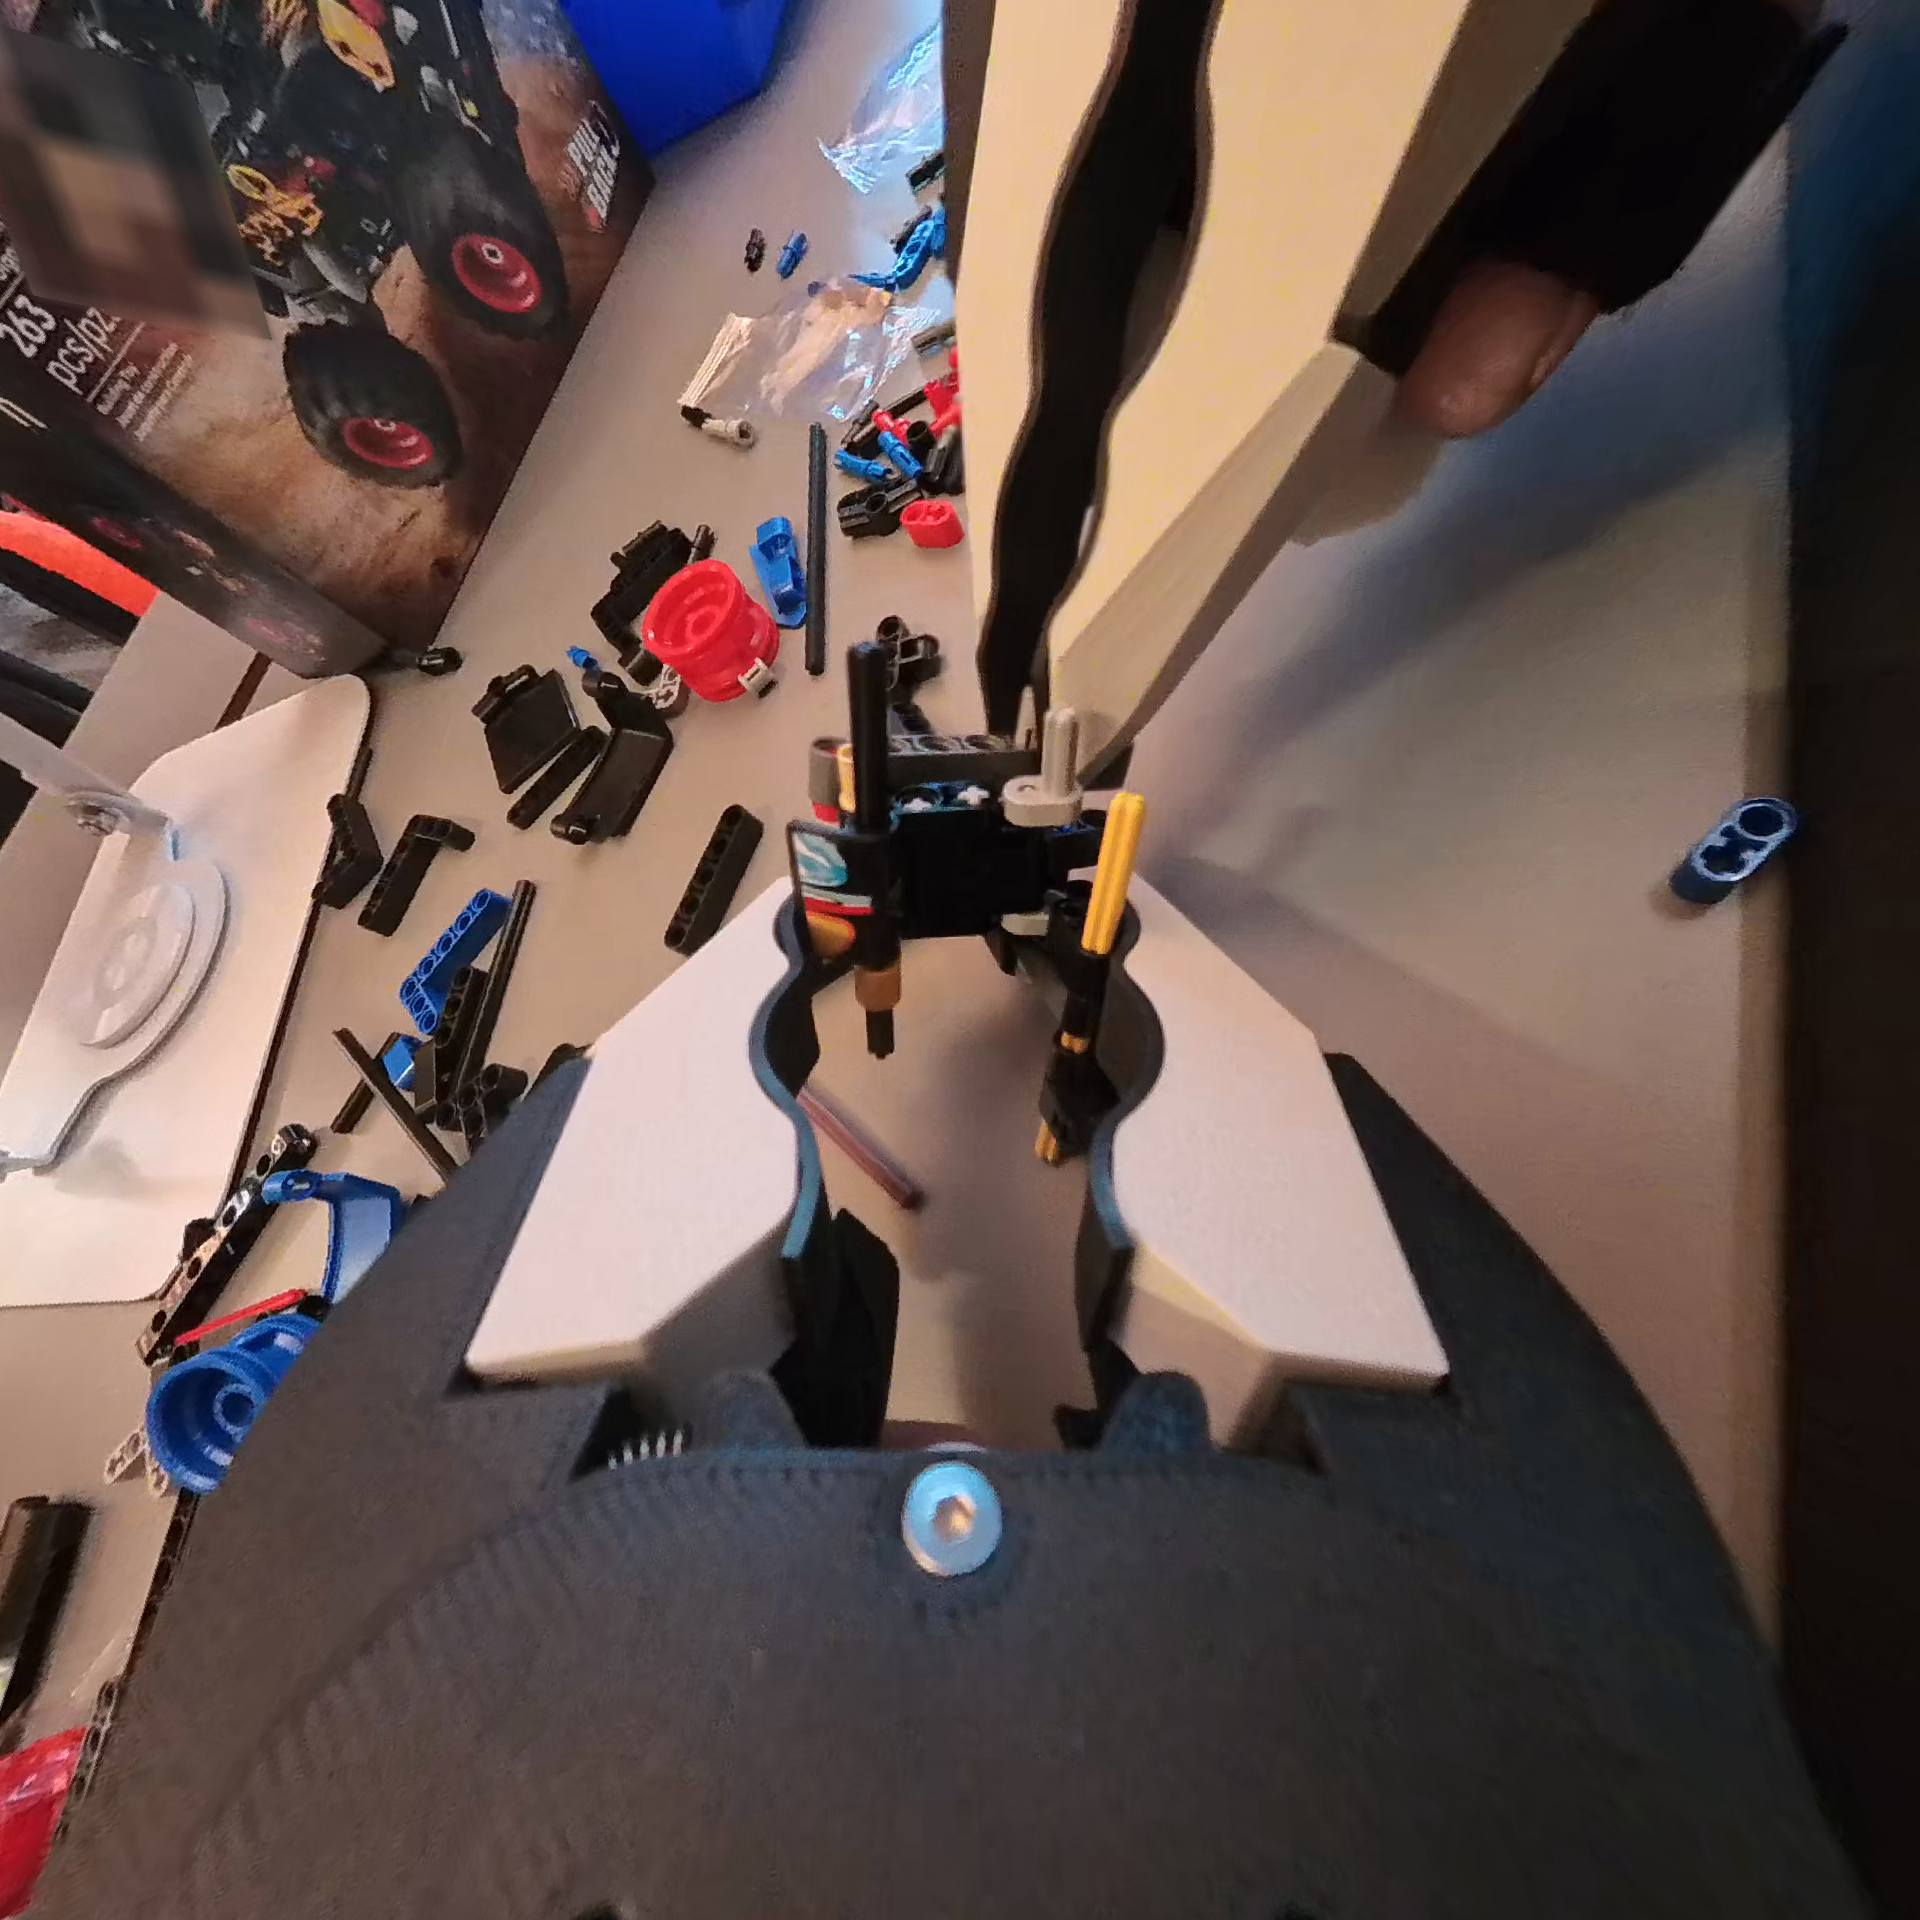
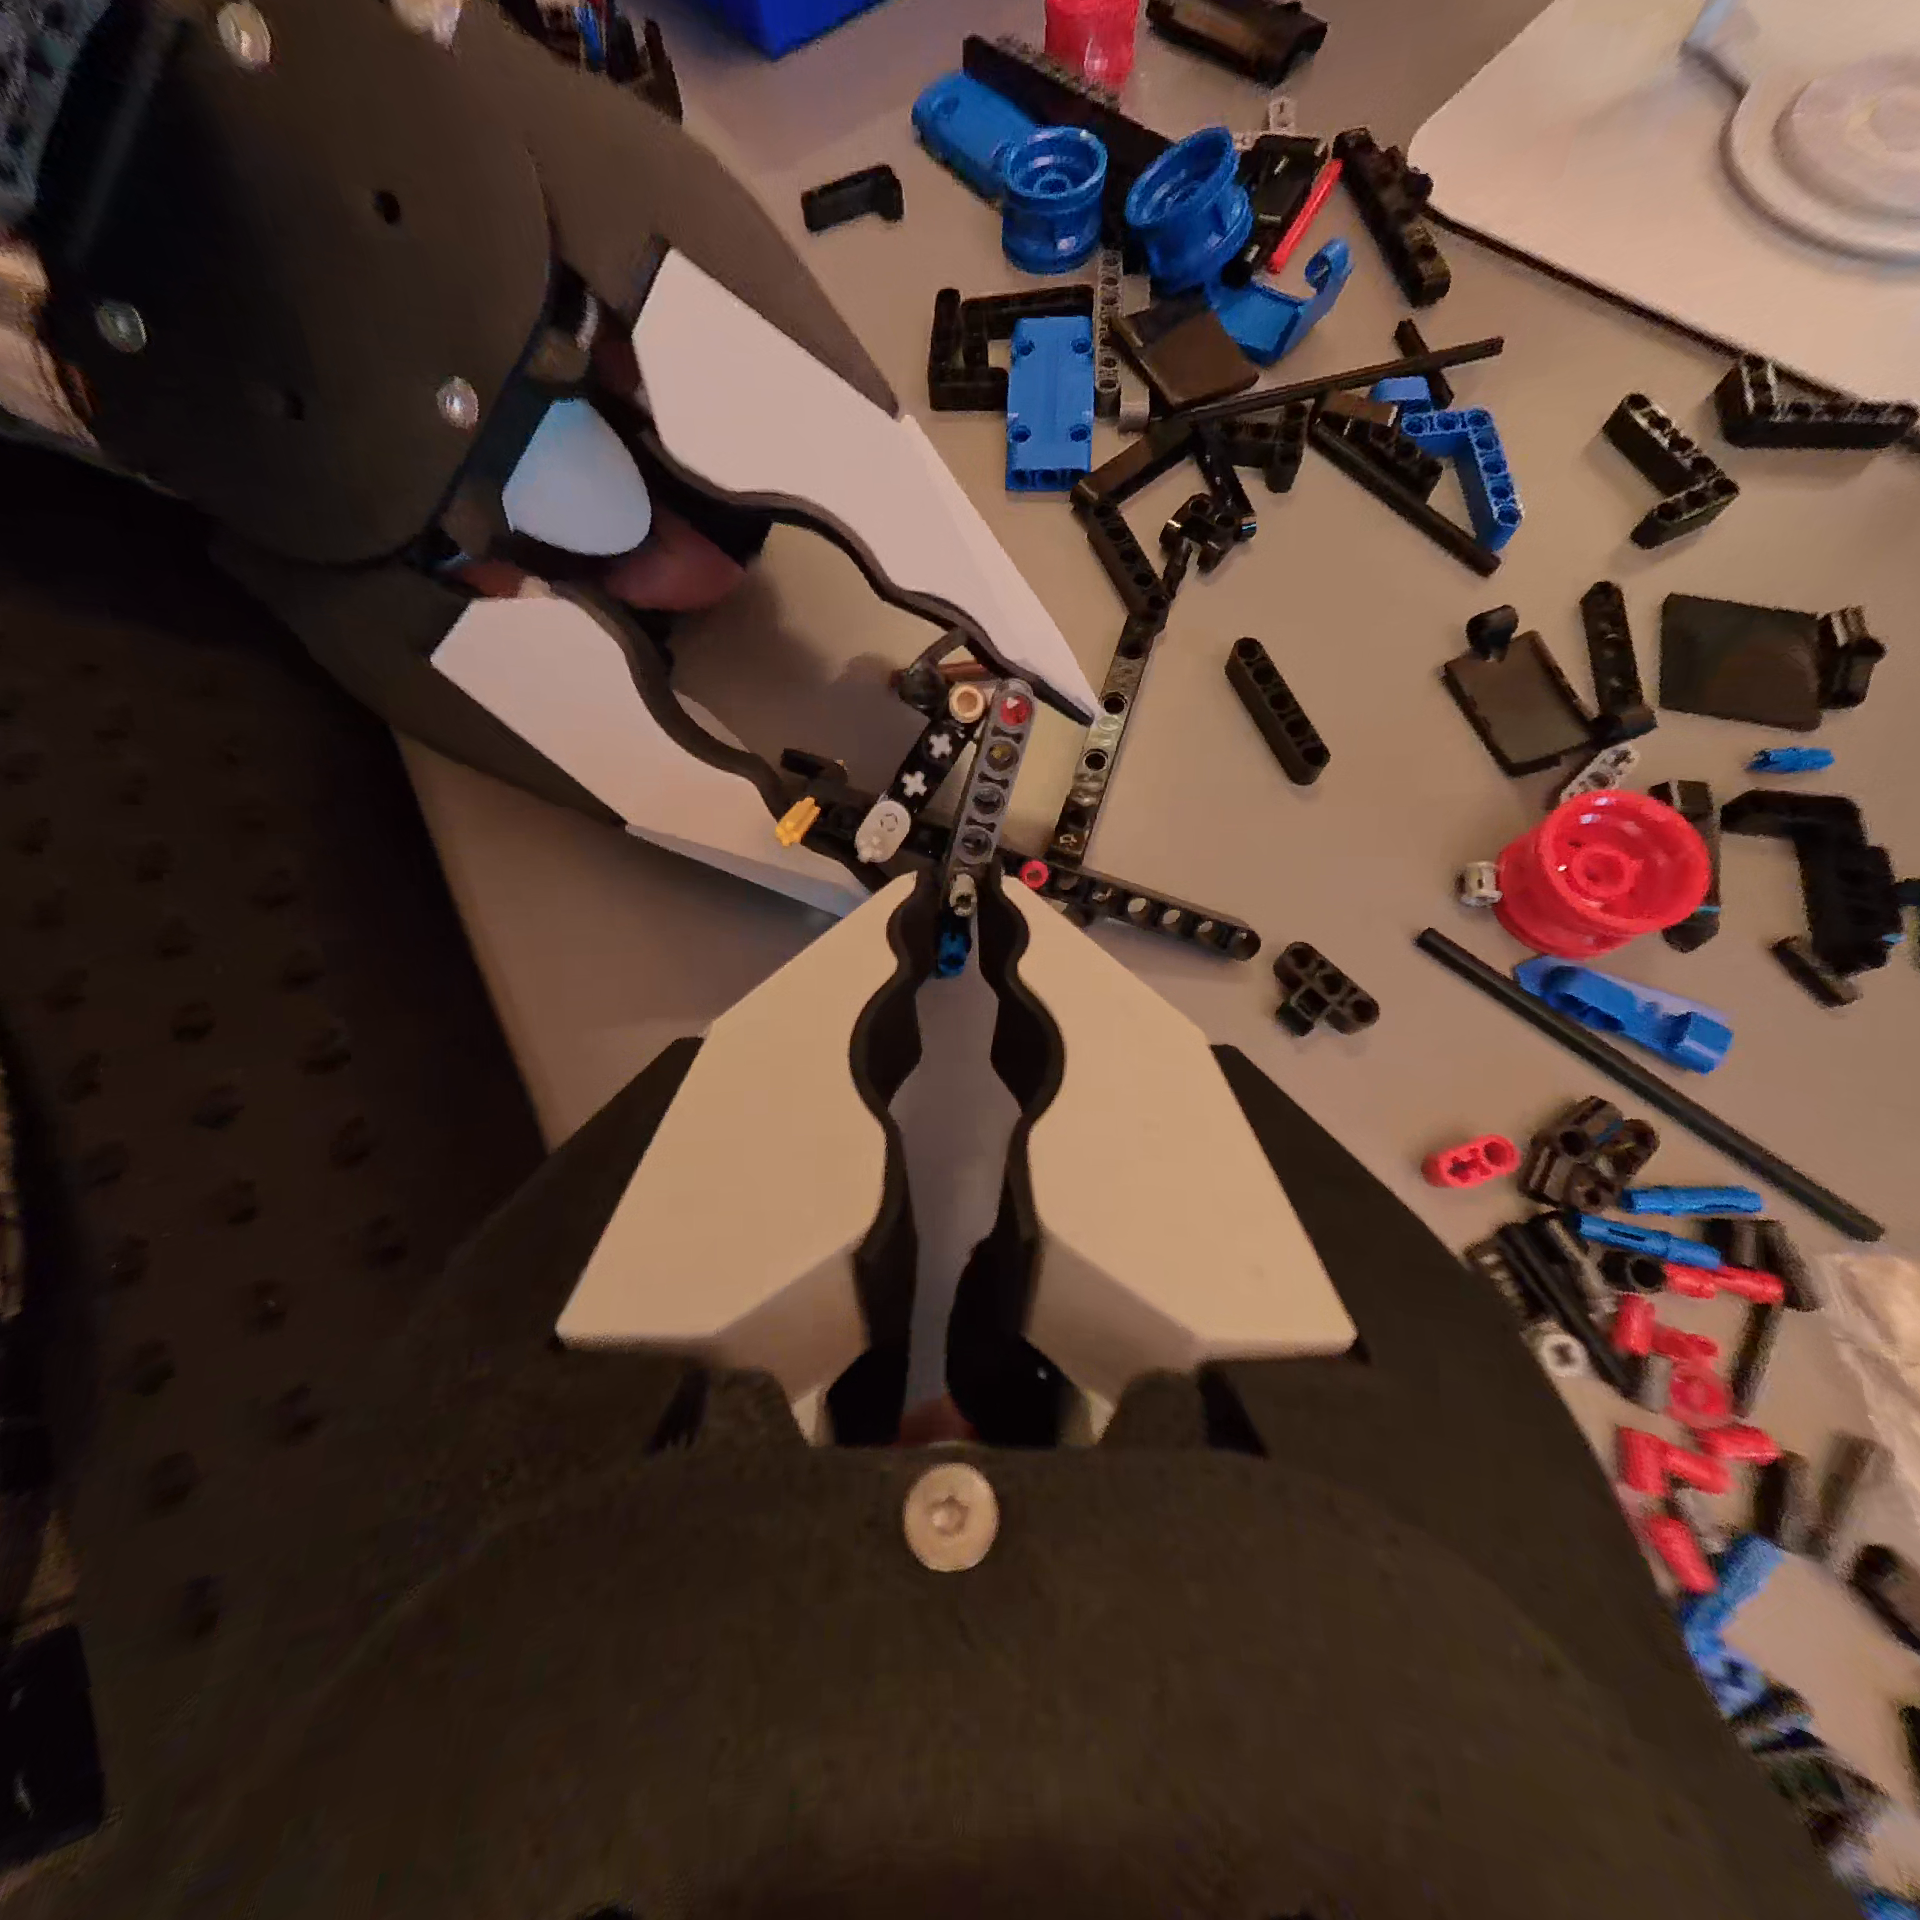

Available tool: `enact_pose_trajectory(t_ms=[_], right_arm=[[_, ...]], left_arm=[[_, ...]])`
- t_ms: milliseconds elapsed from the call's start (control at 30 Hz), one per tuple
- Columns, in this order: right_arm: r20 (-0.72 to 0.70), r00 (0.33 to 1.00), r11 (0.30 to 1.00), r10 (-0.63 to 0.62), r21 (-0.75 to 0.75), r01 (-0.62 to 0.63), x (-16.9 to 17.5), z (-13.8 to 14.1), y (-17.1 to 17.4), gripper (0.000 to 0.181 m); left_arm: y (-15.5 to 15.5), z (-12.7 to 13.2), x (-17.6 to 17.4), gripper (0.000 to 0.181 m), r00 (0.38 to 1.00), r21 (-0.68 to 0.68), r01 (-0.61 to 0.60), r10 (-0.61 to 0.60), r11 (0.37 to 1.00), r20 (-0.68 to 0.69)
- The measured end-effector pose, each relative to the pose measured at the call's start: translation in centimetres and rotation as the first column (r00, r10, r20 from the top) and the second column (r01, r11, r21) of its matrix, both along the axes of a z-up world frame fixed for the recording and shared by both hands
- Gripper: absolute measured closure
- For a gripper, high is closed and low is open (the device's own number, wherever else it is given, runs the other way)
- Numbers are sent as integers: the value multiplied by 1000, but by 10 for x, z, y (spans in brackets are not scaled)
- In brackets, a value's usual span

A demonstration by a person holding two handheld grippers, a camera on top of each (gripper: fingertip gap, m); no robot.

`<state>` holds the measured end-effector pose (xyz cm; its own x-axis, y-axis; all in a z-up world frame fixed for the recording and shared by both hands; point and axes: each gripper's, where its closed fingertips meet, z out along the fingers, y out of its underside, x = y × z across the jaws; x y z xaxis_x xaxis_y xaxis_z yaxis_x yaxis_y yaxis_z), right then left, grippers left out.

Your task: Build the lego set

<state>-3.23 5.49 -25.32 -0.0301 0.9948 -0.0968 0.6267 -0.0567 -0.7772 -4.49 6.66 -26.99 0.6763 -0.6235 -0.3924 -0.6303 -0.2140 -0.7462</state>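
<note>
A partly built lego assembly [image 1: 940,831] is sitting between the tips of the left hand-held gripper [image 1: 956,925], above the desk [image 1: 1403,987], while the right hand-held gripper [image 2: 961,904] is meeting it from the opposite side. Loose parts are lying scattered across the desk to the left in the left wrist view, with a wheel hub [image 1: 712,629] behind the assembly and the set's box [image 1: 312,312] standing farther back. A short beam [image 1: 1733,850] is lying alone, well apart to the right.
</note>
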Motion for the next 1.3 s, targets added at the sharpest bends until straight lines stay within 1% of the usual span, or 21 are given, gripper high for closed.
enact_pose_trajectory(t_ms=[167,233,333,400,467,667,767,833,933,967,1133,1233,1300], right_arm=[[-17,999,997,-52,-53,51,-3,0,1,176],[-45,998,998,-53,-38,51,-4,1,1,176],[-89,995,995,-41,-90,33,-2,6,-1,174],[-113,993,998,-28,-54,22,-1,11,-1,175],[-110,994,999,-26,-34,23,0,9,-1,175],[-150,989,999,-8,-42,1,4,9,-3,175],[-178,984,999,-8,-51,-1,7,11,-2,175],[-186,983,999,5,-43,-14,9,11,-4,175],[-150,988,999,38,-27,-43,12,5,-8,173],[-143,989,999,47,-15,-50,13,4,-9,174],[-122,992,999,43,3,-43,17,0,-7,175],[-123,991,999,54,12,-52,18,0,-8,175],[-121,991,998,63,21,-60,18,0,-9,175]], left_arm=[[1,0,-2,131,1000,-13,-13,13,1000,11],[2,0,-3,131,1000,-12,-14,14,1000,10],[1,1,0,130,1000,17,4,-4,1000,-11],[0,3,2,130,1000,32,18,-18,999,-17],[-1,2,2,130,999,43,28,-26,999,-43],[-2,5,4,129,990,107,60,-45,992,-137],[-3,11,5,129,988,136,71,-51,988,-147],[-3,14,5,129,979,170,94,-61,981,-193],[-7,13,10,129,961,193,147,-94,970,-260],[-8,14,11,129,955,201,161,-101,966,-278],[-18,20,15,131,934,238,242,-159,941,-320],[-20,21,16,132,928,244,263,-175,934,-328],[-21,22,16,132,910,265,286,-175,921,-375]])
